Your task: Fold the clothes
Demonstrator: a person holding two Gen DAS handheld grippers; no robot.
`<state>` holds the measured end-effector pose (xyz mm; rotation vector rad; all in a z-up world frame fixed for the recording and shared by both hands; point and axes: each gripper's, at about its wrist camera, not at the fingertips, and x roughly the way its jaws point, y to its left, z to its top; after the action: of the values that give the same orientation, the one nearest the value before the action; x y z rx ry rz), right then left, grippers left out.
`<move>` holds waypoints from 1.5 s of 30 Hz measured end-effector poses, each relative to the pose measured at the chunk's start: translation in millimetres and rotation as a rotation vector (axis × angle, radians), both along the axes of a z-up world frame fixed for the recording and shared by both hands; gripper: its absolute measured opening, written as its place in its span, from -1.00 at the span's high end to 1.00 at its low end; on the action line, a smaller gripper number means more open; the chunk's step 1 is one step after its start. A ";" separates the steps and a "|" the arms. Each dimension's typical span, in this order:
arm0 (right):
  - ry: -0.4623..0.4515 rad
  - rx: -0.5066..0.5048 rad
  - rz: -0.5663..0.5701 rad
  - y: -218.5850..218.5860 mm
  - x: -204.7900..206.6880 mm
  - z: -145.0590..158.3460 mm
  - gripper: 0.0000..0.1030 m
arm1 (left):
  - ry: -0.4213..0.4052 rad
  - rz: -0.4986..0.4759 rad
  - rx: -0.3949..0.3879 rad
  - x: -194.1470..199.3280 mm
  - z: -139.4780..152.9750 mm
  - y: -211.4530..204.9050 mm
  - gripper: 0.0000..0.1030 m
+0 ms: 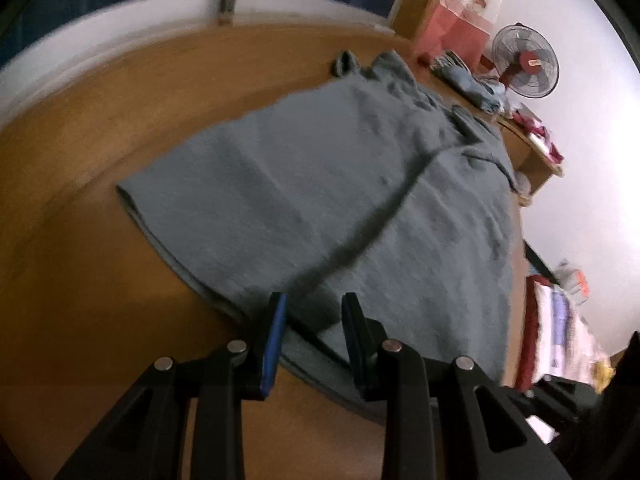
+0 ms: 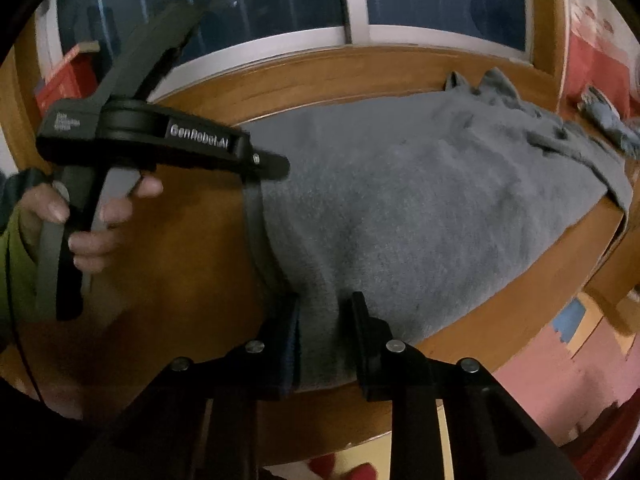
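Note:
A grey garment (image 1: 340, 184) lies spread flat on the wooden table (image 1: 100, 280), its collar end at the far side. My left gripper (image 1: 314, 316) is open over the near hem, which runs under and between its fingers. In the right wrist view the same garment (image 2: 420, 208) fills the middle. My right gripper (image 2: 326, 320) is open, straddling the near corner of the hem, with a fold of cloth between its fingers. The left gripper (image 2: 276, 168) shows there from the side at the hem's left end, held by a hand (image 2: 100, 216).
A standing fan (image 1: 524, 64), a pile of blue clothes (image 1: 476, 84) and red clothes (image 1: 536, 132) sit beyond the table's far right corner. A window (image 2: 352, 0) runs behind the table. The table's right edge (image 2: 540, 280) drops to a colourful floor.

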<state>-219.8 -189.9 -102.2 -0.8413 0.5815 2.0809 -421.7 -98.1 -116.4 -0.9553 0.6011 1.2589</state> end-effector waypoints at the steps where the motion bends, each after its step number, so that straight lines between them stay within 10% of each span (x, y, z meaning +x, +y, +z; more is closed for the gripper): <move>1: 0.006 -0.002 -0.016 -1.4 -0.1 0.5 0.53 | 0.013 -0.018 -0.005 3.5 -0.9 0.4 0.50; 8: -0.029 0.014 -0.130 -16.3 -10.5 7.0 0.53 | 0.184 -0.198 0.082 29.9 -4.6 -7.9 0.49; 15: -0.016 -0.017 -0.230 -23.6 -14.9 13.4 0.37 | 0.040 -0.203 0.126 13.0 -6.3 -10.4 0.35; 20: 0.025 -0.015 -0.283 -19.4 -19.5 19.3 0.14 | 0.012 -0.249 0.151 16.1 -0.8 -17.6 0.80; 28: -0.073 0.044 -0.316 -5.3 -36.2 14.5 0.15 | -0.070 -0.229 0.210 19.7 19.7 -22.3 0.82; 33: -0.138 0.064 -0.358 -3.5 -28.6 11.8 0.91 | -0.105 -0.195 0.212 12.1 22.6 -22.2 0.82; 40: -0.210 0.334 -0.489 -54.5 -13.2 66.3 0.91 | -0.262 -0.224 0.216 7.9 41.4 -41.1 0.83; 45: -0.266 0.139 -0.458 -57.4 -10.5 19.6 0.91 | -0.247 -0.228 0.119 18.7 15.5 -52.1 0.83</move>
<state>-230.3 -247.3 -82.7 -0.8006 0.4307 1.5466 -403.1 -150.2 -100.9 -0.8990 0.4235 0.9462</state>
